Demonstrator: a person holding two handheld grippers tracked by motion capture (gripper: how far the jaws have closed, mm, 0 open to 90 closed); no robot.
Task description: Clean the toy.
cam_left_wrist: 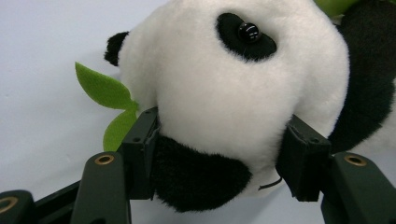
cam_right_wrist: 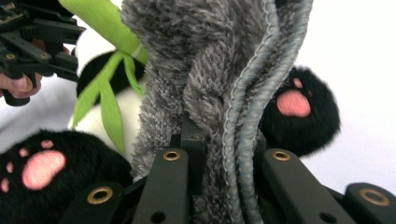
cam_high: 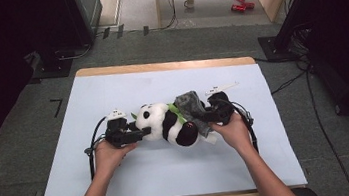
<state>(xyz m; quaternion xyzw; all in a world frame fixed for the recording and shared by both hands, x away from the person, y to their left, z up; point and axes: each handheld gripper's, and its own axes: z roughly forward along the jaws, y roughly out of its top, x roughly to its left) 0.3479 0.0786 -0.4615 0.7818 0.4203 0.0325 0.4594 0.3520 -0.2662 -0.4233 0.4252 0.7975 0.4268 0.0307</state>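
The jaws of the left gripper (cam_high: 134, 133) are clamped on the head of a plush panda (cam_high: 168, 124); in the left gripper view the two pads (cam_left_wrist: 144, 149) are seen pressed into the white fur on both sides of the muzzle, below the black eye patch. The jaws of the right gripper (cam_high: 205, 117) are clenched on a grey fluffy cloth (cam_high: 191, 107), and in the right gripper view its stitched hem (cam_right_wrist: 247, 140) is pinched between them, with the cloth standing up in front of the camera.

The panda is laid on its back near the middle of the pale blue counter (cam_high: 137, 180), its head toward the left gripper and its legs toward the right one. The cloth is draped over the lower body of the toy. Green felt leaves (cam_left_wrist: 105, 93) are seen beside the panda's cheek. Two black paws with pink pads (cam_right_wrist: 39, 170) are seen on either side of the cloth. Each gripper is held by one hand of the person.
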